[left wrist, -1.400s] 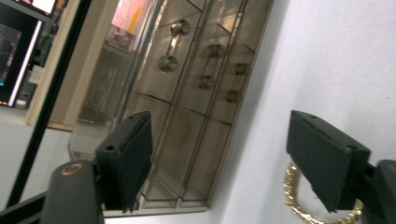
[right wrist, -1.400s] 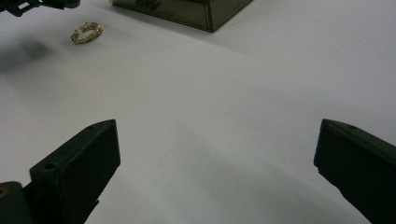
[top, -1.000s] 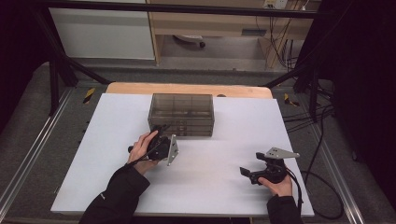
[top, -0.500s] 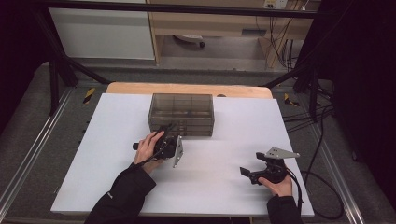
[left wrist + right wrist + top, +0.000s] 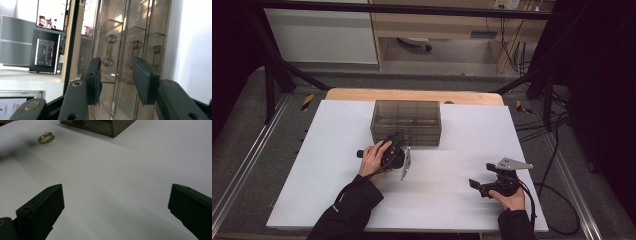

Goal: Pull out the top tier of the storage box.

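Closing left gripper (image 5: pixel 117 72) at one drawer box (image 5: pixel 406 120), nothing gripped, right gripper (image 5: pixel 115 207) wide, one ring (image 5: pixel 46 137)

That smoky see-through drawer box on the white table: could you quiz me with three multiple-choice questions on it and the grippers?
1. Where is the drawer box?
A. Far side of the white table
B. Near edge
C. On the floor

2. What colour is the ring?
A. Red
B. Gold
C. Blue

3. How do the right gripper jaws stand?
A. Clamped on the ring
B. Shut, empty
C. Wide apart, empty

Answers: 1 A, the high view shows it beyond both hands. 2 B, it glints gold in the right gripper view. 3 C, bare table shows between them.
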Tool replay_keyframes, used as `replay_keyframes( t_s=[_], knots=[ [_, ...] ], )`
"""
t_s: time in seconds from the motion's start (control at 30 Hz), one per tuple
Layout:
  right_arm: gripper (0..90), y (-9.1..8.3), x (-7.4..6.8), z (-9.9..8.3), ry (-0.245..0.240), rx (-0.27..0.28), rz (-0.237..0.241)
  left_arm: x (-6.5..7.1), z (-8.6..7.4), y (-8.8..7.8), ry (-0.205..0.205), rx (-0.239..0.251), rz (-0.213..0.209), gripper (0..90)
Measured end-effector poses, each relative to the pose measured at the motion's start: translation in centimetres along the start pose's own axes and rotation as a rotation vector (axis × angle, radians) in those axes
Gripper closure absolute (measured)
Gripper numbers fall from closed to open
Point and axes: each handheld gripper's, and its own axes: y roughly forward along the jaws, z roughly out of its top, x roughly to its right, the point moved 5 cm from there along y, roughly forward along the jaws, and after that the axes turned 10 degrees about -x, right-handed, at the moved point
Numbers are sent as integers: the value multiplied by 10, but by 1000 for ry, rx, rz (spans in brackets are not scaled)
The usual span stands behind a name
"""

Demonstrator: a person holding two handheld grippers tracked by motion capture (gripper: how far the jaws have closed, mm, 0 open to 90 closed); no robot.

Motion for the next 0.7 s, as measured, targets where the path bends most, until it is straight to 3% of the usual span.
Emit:
replay_keyframes(
  t_s=[0.7],
  knots=[
    [12, 0, 0, 0, 0, 1, 2, 3, 3, 9, 50, -35, 119, 729]
  ],
)
